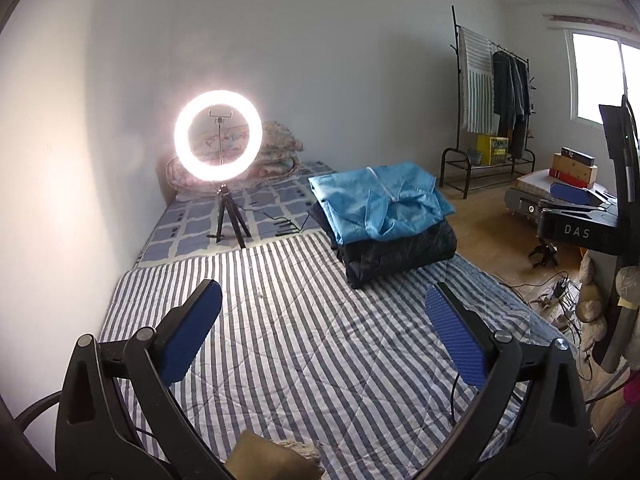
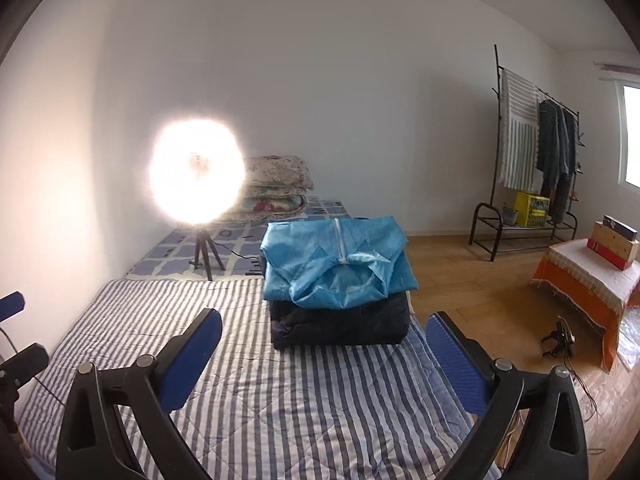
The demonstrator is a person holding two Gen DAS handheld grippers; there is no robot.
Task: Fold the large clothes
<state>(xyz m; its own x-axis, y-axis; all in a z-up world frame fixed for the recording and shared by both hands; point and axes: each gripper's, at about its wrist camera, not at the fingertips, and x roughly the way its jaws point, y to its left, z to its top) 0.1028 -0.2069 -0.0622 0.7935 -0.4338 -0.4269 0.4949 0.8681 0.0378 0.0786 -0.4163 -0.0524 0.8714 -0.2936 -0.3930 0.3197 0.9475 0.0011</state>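
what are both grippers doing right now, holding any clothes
Left gripper: open, holding nothing, above the striped blanket.
Right gripper: open, holding nothing, facing the folded blue garment.

1. The right gripper point(image 2: 322, 344) hangs over the striped quilt point(image 2: 280, 408), its blue-padded jaws wide apart with nothing between them.
2. At twelve o'clock, a folded blue garment point(image 2: 336, 260) tops a dark folded one point(image 2: 340, 324).
3. At ten o'clock, a ring light point(image 2: 196, 172) glares.

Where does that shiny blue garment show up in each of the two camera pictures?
Left wrist view: blue garment right of centre, atop a folded dark garment.
Right wrist view: blue garment near centre, same stack.
Shared landmark: lit ring light to its left.
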